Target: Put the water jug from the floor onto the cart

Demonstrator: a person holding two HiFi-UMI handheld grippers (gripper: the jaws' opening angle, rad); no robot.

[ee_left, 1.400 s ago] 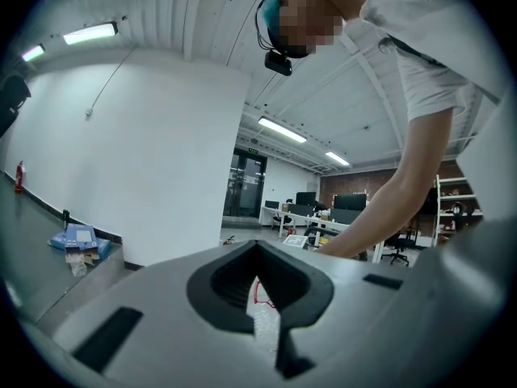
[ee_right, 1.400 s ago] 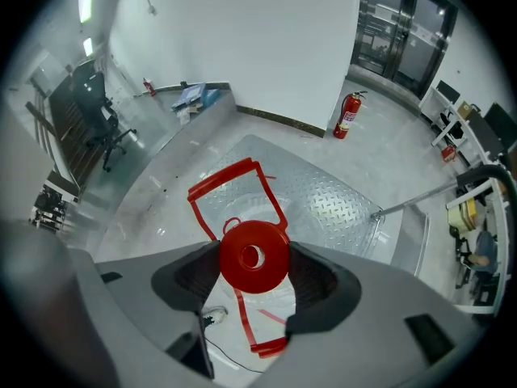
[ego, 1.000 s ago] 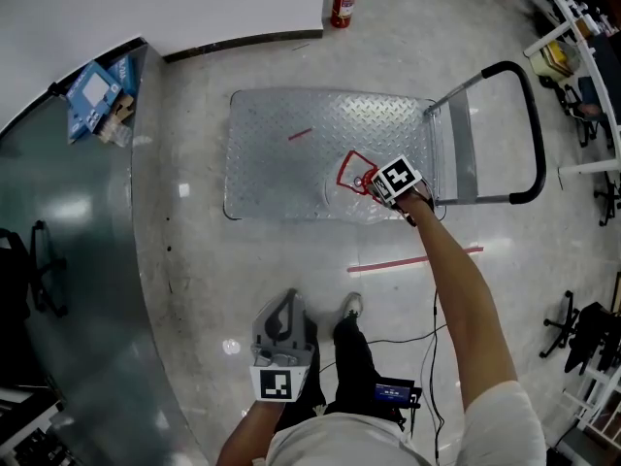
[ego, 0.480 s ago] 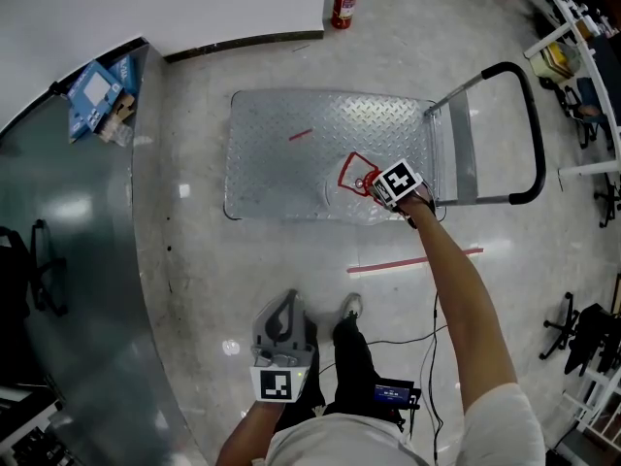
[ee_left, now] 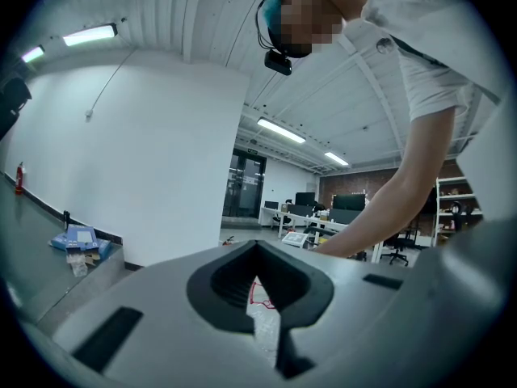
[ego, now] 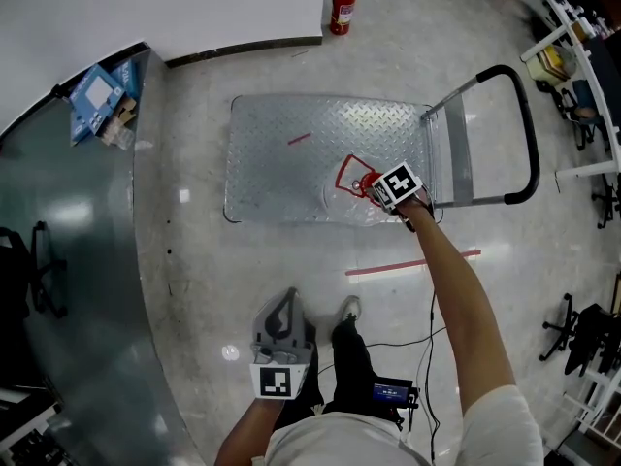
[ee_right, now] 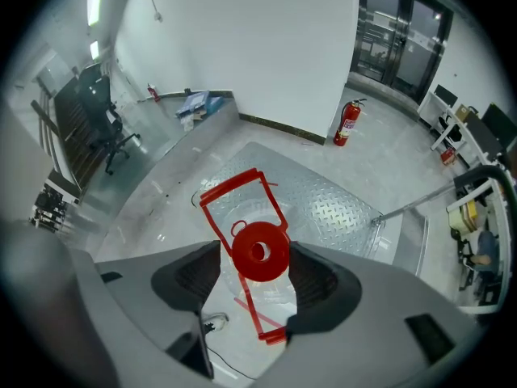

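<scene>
The clear water jug [ego: 347,194] has a red cap [ee_right: 260,251] and a red carry handle [ee_right: 238,196]. It stands upright at the near right part of the steel cart deck [ego: 281,163]; I cannot tell whether it rests there or hangs just above. My right gripper [ego: 373,184] is shut on the jug's neck, one jaw on each side of the cap [ego: 367,183]. My left gripper [ego: 284,304] hangs low by my legs, shut and empty, pointing away from the cart.
The cart's black push handle [ego: 529,134] rises on the right. A red fire extinguisher [ego: 343,3] stands by the far wall. A curved dark glass counter [ego: 68,260] with boxes [ego: 97,100] runs along the left. Red tape [ego: 412,262] and cables [ego: 393,343] lie on the floor.
</scene>
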